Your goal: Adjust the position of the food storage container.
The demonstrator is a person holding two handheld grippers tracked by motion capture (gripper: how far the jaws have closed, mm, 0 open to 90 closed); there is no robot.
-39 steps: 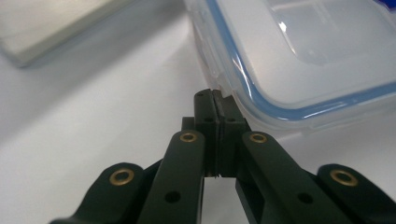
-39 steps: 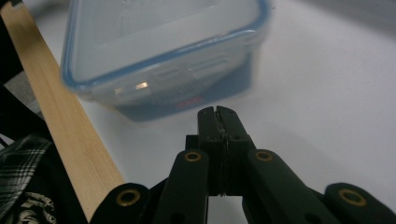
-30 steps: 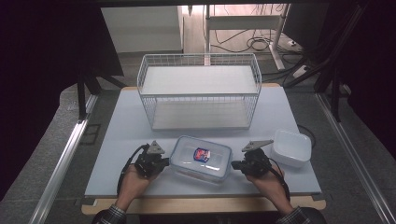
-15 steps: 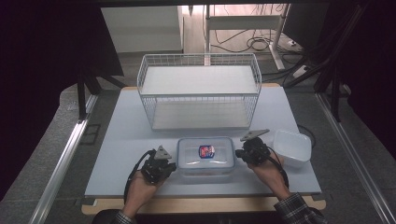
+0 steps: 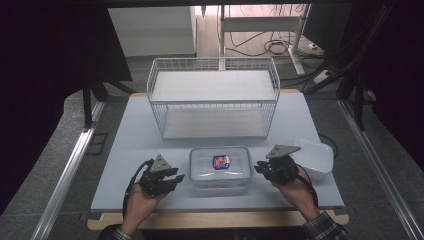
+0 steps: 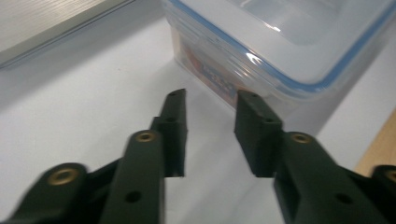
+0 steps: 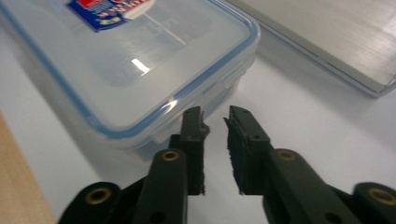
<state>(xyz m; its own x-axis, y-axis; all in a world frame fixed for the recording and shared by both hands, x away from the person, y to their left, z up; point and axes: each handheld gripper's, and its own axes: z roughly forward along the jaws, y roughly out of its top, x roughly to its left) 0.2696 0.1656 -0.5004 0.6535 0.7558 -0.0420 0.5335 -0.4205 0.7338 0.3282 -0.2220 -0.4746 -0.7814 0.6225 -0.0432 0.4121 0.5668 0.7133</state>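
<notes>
Dark walls and loose cables ring a pale blue table [image 5: 130,145] where a person, seated at the near edge, works a two-jaw tool in each hand. Between them, at the front centre of the table, sits a clear lidded container [image 5: 220,167] with a blue seal and a red-and-blue label on its lid; nothing can be made out inside it through the plastic. The left gripper [image 5: 172,178] lies just beside the box's left end, its jaws having just been opening, now spread apart with nothing between them and the box corner close ahead [image 6: 280,56]. The right gripper [image 5: 260,168] lies just beside the right end, its jaws likewise just opening to a narrow gap with nothing between them, the lid edge [image 7: 140,70] next to the tips.

Behind the box stands a white wire basket [image 5: 212,97], whose shelf and floor appear bare. To the right, near the table's edge, rests an open white tub [image 5: 316,156]; its contents cannot be seen.

Risk from here appears to lie in the grip: both tools have let go of the box ends, and a lift taken with shallow or uneven purchase on smooth plastic could let the box tilt or slip. A clip pulled from one side alone might drag the box across the table toward the tub.
</notes>
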